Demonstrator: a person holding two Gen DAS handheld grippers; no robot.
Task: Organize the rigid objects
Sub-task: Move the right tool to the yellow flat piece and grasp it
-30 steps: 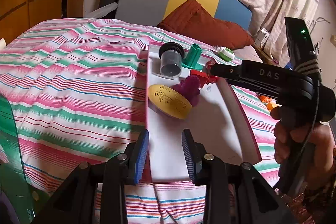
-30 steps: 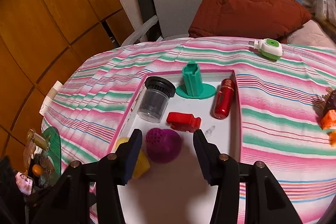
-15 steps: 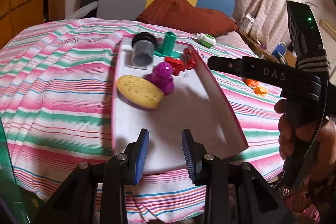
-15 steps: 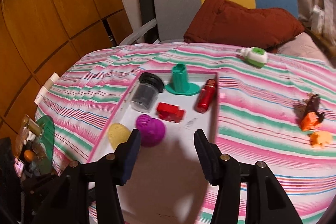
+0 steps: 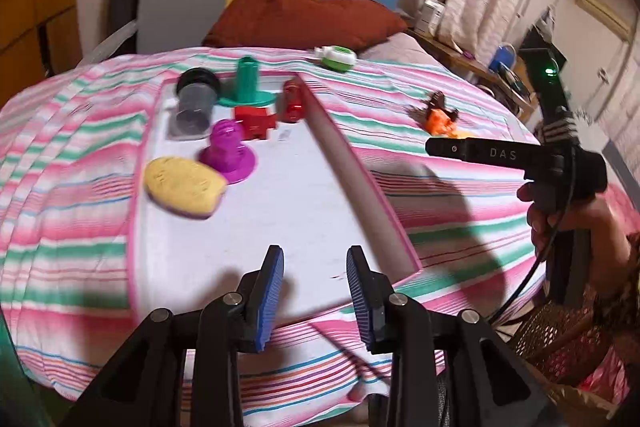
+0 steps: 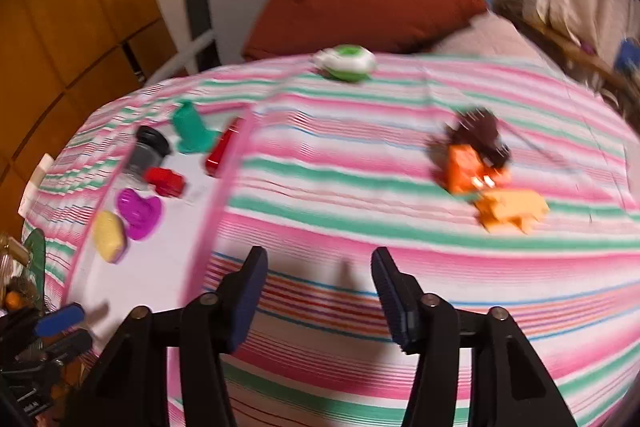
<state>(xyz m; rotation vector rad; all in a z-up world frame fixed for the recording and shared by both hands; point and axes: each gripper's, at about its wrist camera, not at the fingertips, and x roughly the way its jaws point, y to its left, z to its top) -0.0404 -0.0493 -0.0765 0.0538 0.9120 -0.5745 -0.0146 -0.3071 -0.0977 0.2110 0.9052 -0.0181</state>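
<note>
Six toys in tray (image 5: 360,187), cushion (image 5: 296,15) behind

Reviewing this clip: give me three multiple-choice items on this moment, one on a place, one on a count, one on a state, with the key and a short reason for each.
1. Where does the green and white device lie?
A. in the tray
B. on the striped cloth beyond the tray
C. on the cushion

2. How many objects lie in the tray?
A. three
B. six
C. nine

3. How does the right gripper stand?
A. open and empty
B. shut on the red cylinder
C. shut on the orange toy

Key: 1 B, it rests on the striped cloth past the tray's far rim. 2 B: dark jar, green piece, red cylinder, red block, purple piece, yellow piece. 3 A, its jaws have just been opening, with only cloth showing between them.
</note>
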